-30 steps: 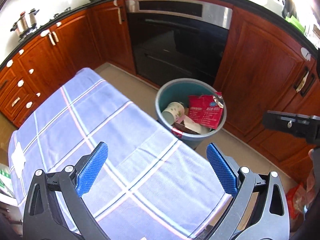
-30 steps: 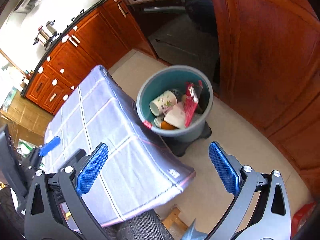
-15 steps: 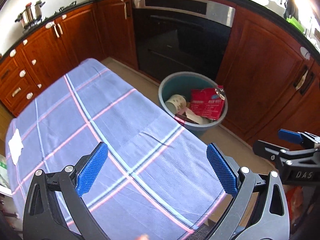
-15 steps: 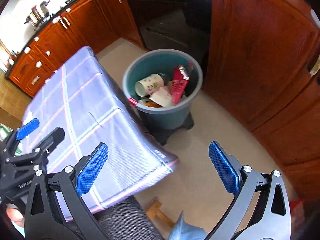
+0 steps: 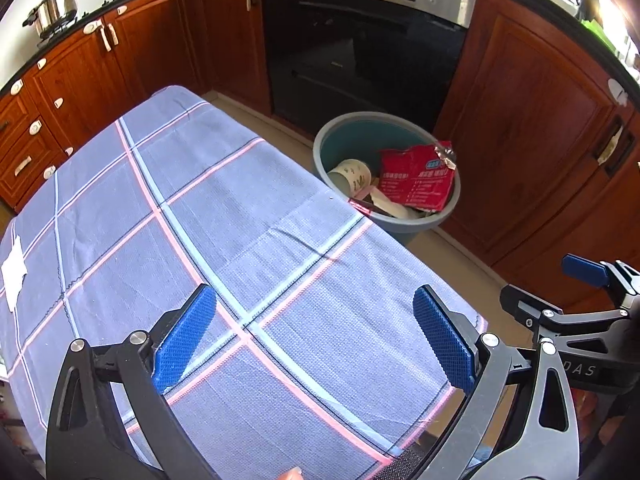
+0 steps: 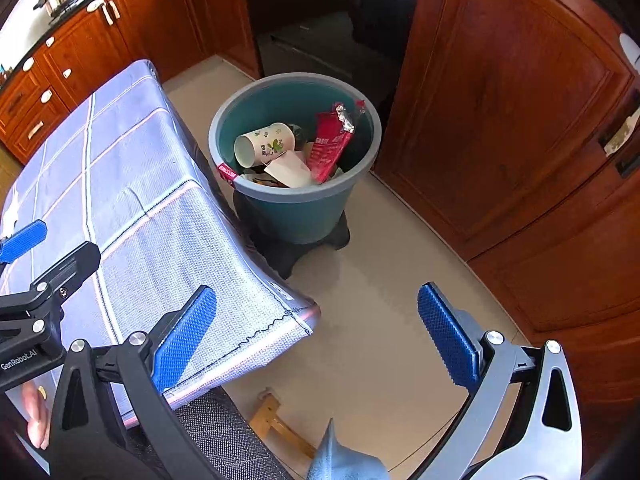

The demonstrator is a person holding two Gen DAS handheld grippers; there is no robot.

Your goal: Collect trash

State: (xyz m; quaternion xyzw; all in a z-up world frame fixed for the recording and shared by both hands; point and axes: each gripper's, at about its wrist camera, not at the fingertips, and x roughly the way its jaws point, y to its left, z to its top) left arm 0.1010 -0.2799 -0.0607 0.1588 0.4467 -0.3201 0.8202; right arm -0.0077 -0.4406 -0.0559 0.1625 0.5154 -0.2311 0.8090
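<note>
- While its blue-padded jaws stand wide apart with nothing between them, the left gripper [image 5: 314,340] hangs low in the frame over a table draped in a blue checked cloth [image 5: 224,216] crossed by pink and pale lines.
- In the right wrist view, the right gripper [image 6: 316,338], jaws likewise spread and empty, fills the bottom of the frame above the cloth's hanging corner and the pale floor [image 6: 360,288].
- Each tool shows in the other's camera: the right one at the right edge of the left view, the left one at the left edge of the right view, with part of a person's hand [image 6: 34,416] below it.
- Just beyond the table's far end, centre of the right view, a teal trash bin [image 6: 294,208] sits on a dark base.
- Inside the bin lie a tipped paper cup [image 6: 264,144], a red snack packet [image 6: 330,144] leaning on the wall, and a white folded paper piece [image 6: 290,170].
- A small white scrap [image 5: 13,272] rests on the cloth at the left edge of the left view.
- Red-brown wooden cabinets [image 5: 520,120] and a black oven [image 5: 360,52] line the upper frame; a steel pot [image 5: 56,4] stands at upper left.
</note>
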